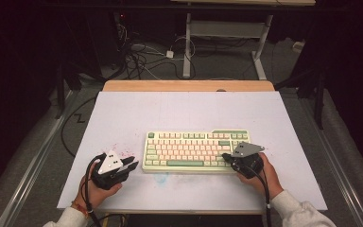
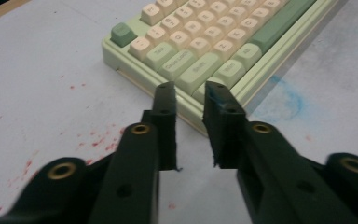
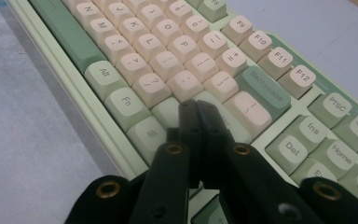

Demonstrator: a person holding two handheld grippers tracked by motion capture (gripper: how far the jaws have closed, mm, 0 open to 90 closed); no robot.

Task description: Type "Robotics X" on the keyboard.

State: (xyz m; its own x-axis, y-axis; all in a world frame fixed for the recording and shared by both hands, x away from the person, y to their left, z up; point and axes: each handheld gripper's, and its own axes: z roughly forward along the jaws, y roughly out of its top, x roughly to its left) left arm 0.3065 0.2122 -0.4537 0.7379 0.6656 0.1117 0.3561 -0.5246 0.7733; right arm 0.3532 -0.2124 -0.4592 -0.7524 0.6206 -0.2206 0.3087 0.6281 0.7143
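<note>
Now right gripper [image 3: 196,109] fingers clenched over keyboard [image 1: 189,151], left gripper [image 2: 189,100] fingers released beside its edge.

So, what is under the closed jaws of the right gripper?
The right gripper is over the keyboard, by its pink and green keys near Backspace. Its jaws cover the key directly below, so its label cannot be read.

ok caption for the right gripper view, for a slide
Right gripper with jaws shut, poised over the right-hand keys of a green and cream keyboard.

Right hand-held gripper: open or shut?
Shut. The right hand-held gripper has its two jaws pressed together with nothing between them, tips over the keyboard.
</note>
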